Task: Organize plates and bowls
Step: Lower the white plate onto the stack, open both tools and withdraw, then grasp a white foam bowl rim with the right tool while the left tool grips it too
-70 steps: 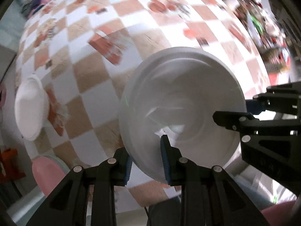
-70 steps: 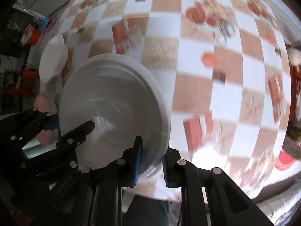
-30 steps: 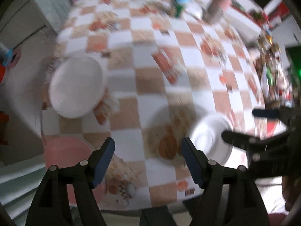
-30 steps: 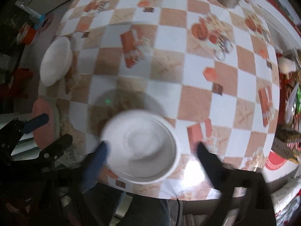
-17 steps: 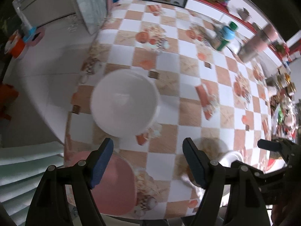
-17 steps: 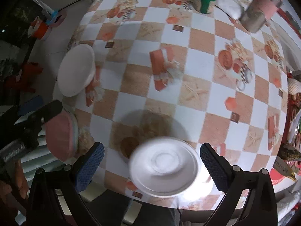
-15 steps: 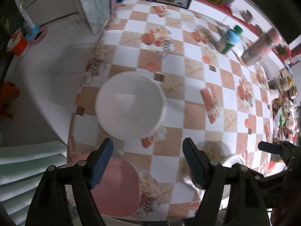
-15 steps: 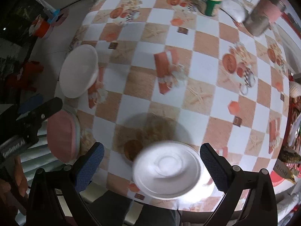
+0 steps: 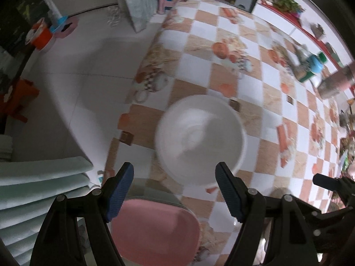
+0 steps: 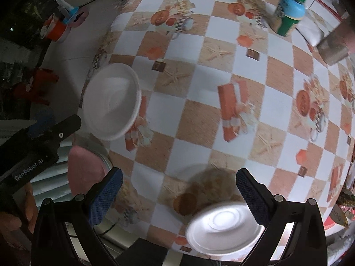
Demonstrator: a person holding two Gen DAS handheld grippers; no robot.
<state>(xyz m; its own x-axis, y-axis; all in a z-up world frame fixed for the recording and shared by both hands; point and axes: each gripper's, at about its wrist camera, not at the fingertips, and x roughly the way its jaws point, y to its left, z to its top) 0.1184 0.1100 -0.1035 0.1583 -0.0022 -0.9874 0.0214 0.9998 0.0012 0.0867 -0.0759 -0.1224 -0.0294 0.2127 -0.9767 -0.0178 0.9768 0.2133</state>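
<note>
A white bowl [image 9: 200, 139] sits on the checkered table near its left edge; it also shows in the right wrist view [image 10: 112, 100]. My left gripper [image 9: 174, 190] is open and empty, held above and just short of the bowl. A white plate [image 10: 224, 227] lies on the table's near edge. My right gripper [image 10: 177, 196] is open and empty, raised above the plate. A pink plate [image 9: 155, 230] on a grey-rimmed one lies at the table's near left corner, under the left gripper; it also shows in the right wrist view [image 10: 85, 173].
A green bottle with a blue cap [image 10: 288, 12] and a metal cup [image 10: 335, 46] stand at the far right of the table [image 10: 199, 71]. Pale green stacked cushions [image 9: 33, 188] lie left of the table. Floor with small stools is beyond the left edge.
Both grippers let go of the white plate, opened wide and rose; the plate now lies at the near edge. The left gripper swung left and closer to the white bowl.
</note>
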